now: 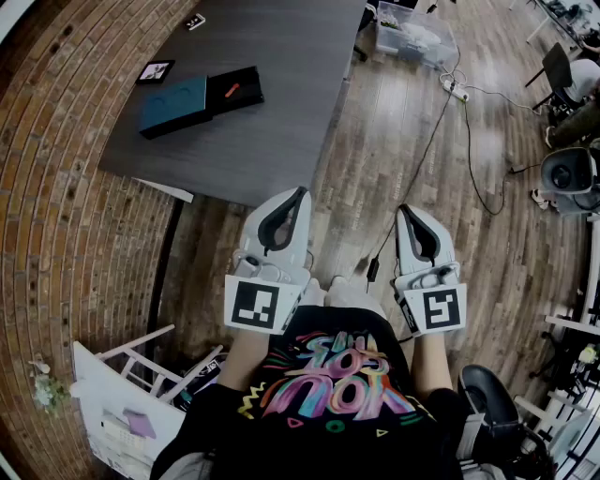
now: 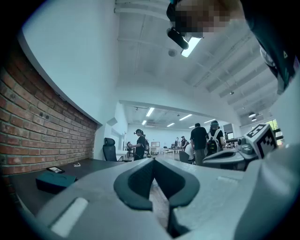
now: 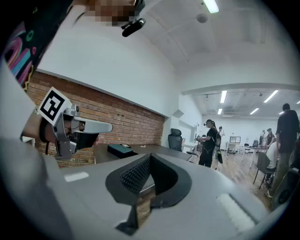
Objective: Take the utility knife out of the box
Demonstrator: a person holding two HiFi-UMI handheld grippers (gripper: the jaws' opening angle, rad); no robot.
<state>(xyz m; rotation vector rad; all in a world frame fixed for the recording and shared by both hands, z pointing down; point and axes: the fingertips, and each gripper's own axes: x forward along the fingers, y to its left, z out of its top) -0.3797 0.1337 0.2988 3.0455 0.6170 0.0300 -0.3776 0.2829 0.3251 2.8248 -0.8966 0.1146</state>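
Stands on the wooden floor [image 1: 441,169], well back from the dark table [image 1: 281,122], with both tools held out level in front of the body, side by side and apart from each other. Holds the left gripper [image 1: 298,195] with its jaws pressed together at the tips and nothing pinched between them; in the left gripper view, looks past the closed tips to the table edge and the far room. Holds the right gripper [image 1: 406,214] the same way, jaws together and empty, with the ribbed dark pads [image 3: 135,176] meeting at the point. Touches nothing on the table with either tool. Looks down on the box [image 1: 202,98] toward the table's far left, well apart from both grippers, lying open as a teal half [image 1: 173,103] and a black half [image 1: 246,86] side by side and touching. Shows the utility knife [image 1: 231,90] only as a small red-orange shape lying inside the black half, too small for any detail. Places a small dark device [image 1: 155,70] with a picture on its face just beyond the teal half, on the side of the brick wall [image 1: 56,187], and a small card [image 1: 194,21] farther along the tabletop. Takes in a black cable [image 1: 427,141] trailing across the floor to the right of the table. Catches several people [image 2: 201,140] standing far off in the room in both gripper views.
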